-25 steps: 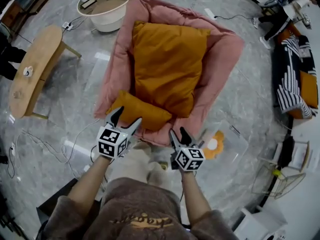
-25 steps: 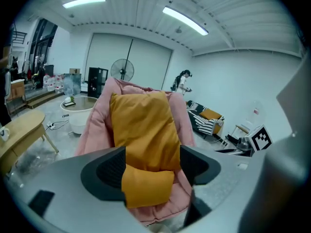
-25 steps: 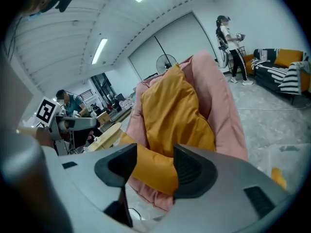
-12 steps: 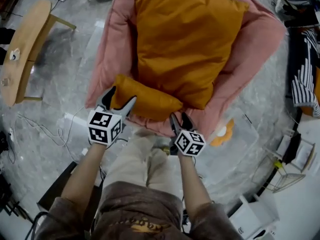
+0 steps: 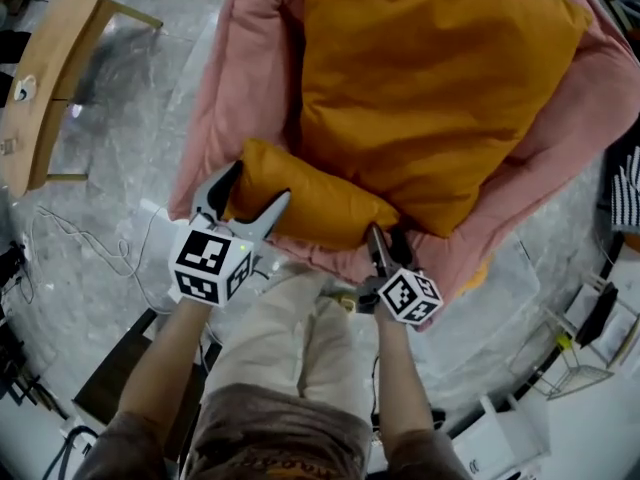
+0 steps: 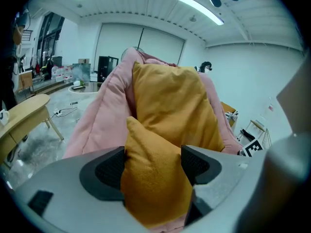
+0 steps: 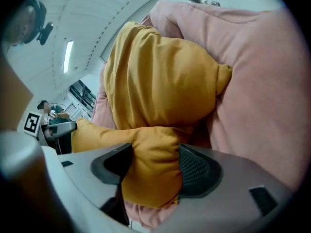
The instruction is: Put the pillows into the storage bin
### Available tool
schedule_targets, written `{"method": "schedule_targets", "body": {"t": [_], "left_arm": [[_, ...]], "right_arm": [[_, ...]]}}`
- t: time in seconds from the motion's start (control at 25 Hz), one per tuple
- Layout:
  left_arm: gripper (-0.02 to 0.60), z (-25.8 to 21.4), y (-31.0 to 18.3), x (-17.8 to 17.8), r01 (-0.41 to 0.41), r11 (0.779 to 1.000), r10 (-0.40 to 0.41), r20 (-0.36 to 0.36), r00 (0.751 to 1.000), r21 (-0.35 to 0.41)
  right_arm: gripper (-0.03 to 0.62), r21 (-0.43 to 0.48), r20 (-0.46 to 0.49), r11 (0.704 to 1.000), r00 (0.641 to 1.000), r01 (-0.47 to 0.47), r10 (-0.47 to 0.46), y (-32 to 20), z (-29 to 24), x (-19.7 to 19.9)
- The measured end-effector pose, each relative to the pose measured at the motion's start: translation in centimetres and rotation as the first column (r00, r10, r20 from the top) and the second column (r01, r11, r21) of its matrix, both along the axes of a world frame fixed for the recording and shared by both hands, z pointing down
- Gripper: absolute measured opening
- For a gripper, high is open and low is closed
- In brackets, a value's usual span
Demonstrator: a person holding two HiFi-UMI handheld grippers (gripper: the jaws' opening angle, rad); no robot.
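Under the head camera, pink cushion (image 5: pixel 240 78) fills most of the frame, top and right edges cut off. Large orange pillow (image 5: pixel 440 88) lies on it, also cropped at the top. Small orange pillow (image 5: pixel 320 203) sits at the near edge. Left gripper (image 5: pixel 258 183) jaws wide, straddling its left end. Right gripper (image 5: pixel 388 236) jaws have just been opening, pillow's right end between them. I can barely make out the clear bin (image 5: pixel 525 268) wall, lower right.
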State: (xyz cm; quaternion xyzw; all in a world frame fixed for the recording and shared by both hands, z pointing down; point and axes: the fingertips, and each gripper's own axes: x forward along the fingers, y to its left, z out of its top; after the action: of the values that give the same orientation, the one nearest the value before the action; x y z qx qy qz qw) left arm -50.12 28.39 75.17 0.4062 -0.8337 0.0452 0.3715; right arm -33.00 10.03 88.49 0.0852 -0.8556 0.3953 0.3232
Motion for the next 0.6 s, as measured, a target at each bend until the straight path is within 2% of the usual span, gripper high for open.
{"method": "schedule_targets", "body": {"t": [0.12,0.24,0.44,0.6], "left_arm": [[0.345,0.9,0.0,-0.4,0.017,1.000,-0.017,0.002,1.000,0.025],[0.344,1.6,0.1,-1.0,0.038,0.998,-0.038,0.002,0.999,0.042],[0.330,2.4,0.3,-1.2,0.026,1.000,-0.026,0.011,1.000,0.017],[0.288,2.6,-0.1,-0.7,0.003,1.000,-0.003,-0.006,1.000,-0.004]], "right_arm": [[0.285,-0.057,0.052,0.998,0.999,-0.013,0.016,0.0,1.0,-0.4],[0.284,-0.076,0.088,0.997,0.996,-0.019,0.026,0.0,1.9,-0.7],[0.272,-0.097,0.119,0.995,0.993,-0.013,0.024,0.5,2.1,-1.4],[0.215,-0.136,0.151,0.991,0.988,0.002,0.019,0.7,1.5,-1.7]]}}
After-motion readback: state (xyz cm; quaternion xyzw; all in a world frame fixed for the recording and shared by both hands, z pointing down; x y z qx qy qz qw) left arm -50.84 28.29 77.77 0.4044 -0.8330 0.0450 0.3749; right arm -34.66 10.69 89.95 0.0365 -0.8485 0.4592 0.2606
